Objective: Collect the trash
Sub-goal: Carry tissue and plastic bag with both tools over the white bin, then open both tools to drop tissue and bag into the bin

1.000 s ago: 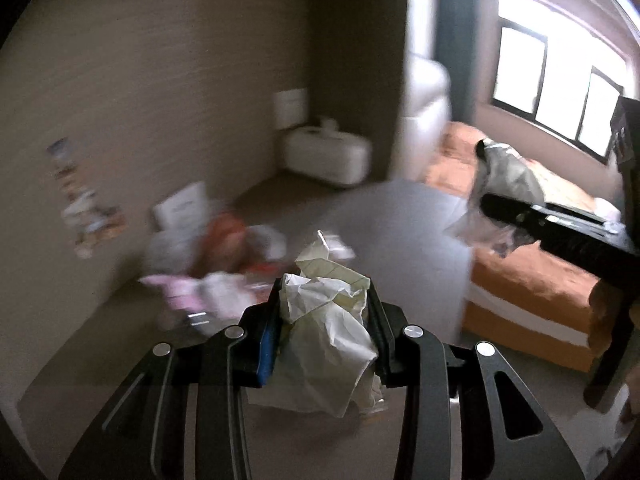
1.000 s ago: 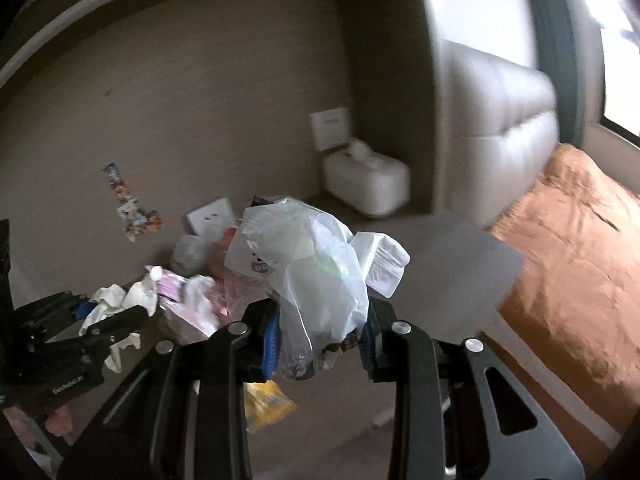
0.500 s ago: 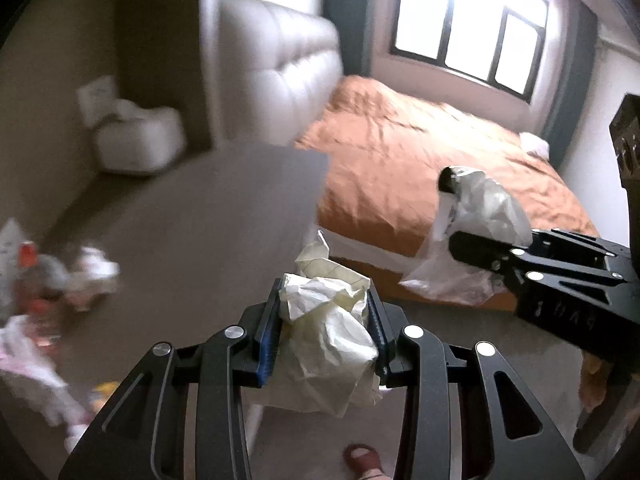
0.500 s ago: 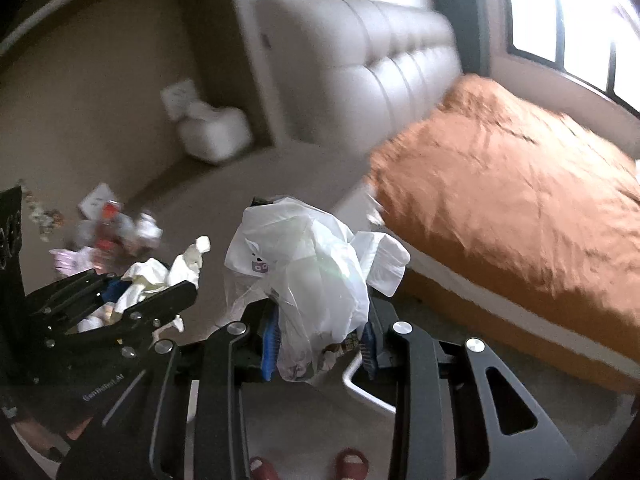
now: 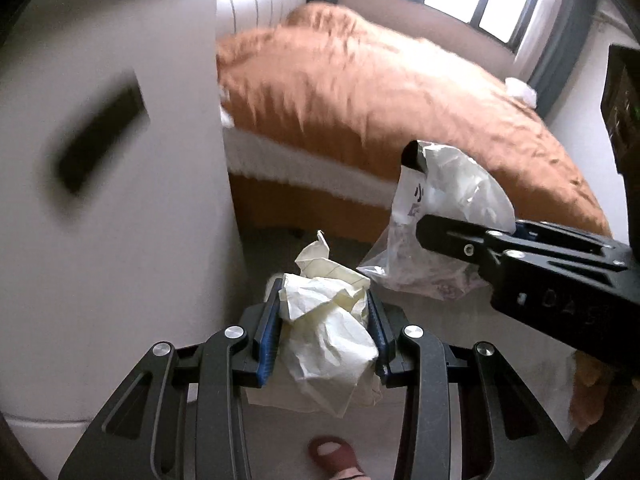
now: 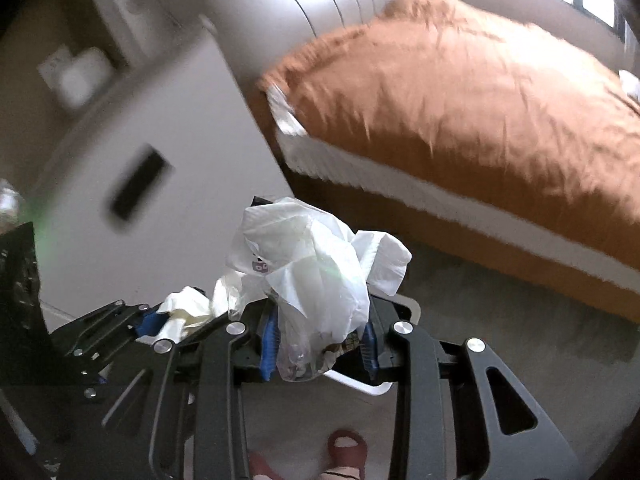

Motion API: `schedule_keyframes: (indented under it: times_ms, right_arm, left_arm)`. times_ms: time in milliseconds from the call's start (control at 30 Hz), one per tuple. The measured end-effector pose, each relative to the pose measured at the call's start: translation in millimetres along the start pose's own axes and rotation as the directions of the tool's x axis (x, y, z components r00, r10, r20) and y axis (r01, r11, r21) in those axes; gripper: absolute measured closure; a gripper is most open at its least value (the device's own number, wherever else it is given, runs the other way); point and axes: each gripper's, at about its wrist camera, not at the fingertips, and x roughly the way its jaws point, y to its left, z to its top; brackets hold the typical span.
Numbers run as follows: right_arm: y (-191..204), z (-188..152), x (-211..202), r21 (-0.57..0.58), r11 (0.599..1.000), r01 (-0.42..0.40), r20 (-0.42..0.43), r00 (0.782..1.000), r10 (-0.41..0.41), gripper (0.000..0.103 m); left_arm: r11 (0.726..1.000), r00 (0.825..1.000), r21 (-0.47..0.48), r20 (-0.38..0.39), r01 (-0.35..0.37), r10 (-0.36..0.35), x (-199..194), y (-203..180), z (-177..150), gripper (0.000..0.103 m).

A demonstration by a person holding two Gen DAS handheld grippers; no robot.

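My left gripper [image 5: 324,300] is shut on a wad of crumpled cream paper [image 5: 324,332], held in the air above the floor. My right gripper [image 6: 320,320] is shut on a bunch of clear and white plastic bags [image 6: 312,264]. In the left wrist view the right gripper and its plastic bags [image 5: 444,216] sit to the right and a little ahead. In the right wrist view the left gripper with its paper [image 6: 180,312] sits at the lower left. A white bin rim [image 6: 372,388] shows just below the right gripper's jaws.
A bed with an orange cover [image 5: 380,108] fills the right and back, with a padded white headboard [image 6: 320,4]. A white cabinet with a dark slot [image 5: 100,136] stands close on the left. My red slippers [image 6: 348,446] show on the grey floor below.
Both views have swung right and down, away from the trash pile by the wall, toward the bed and white cabinet. Both grippers keep their loads.
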Motion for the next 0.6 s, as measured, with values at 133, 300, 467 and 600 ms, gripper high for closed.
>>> schedule_keyframes:
  times_ms: [133,300,467,600]
  right_arm:
    - [-31,-22,70,0.056,0.998,-0.017,-0.038,0.999,0.019,0.069]
    - [-49,-41,139,0.056,0.998,-0.015,-0.096,0.995,0.021,0.069]
    - [-52,-55,183,0.032,0.999,-0.006,-0.113,0.994,0.01,0.068]
    - [-53,-64,198,0.006,1.0,-0.01,-0.115,0.993,0.011,0.003]
  left_arm:
    - [1.0,0.998,0.007,-0.06,-0.003,0.003,74,9,-28,0.066]
    - [1.0,0.994,0.018,-0.112,0.02,-0.018,144,13,-52,0.066]
    - [0.999,0.99,0.04,-0.138,0.033,-0.027,192,11,-66,0.064]
    - [0.999,0.988,0.037,-0.154,0.04,-0.034,207,16,-79,0.005]
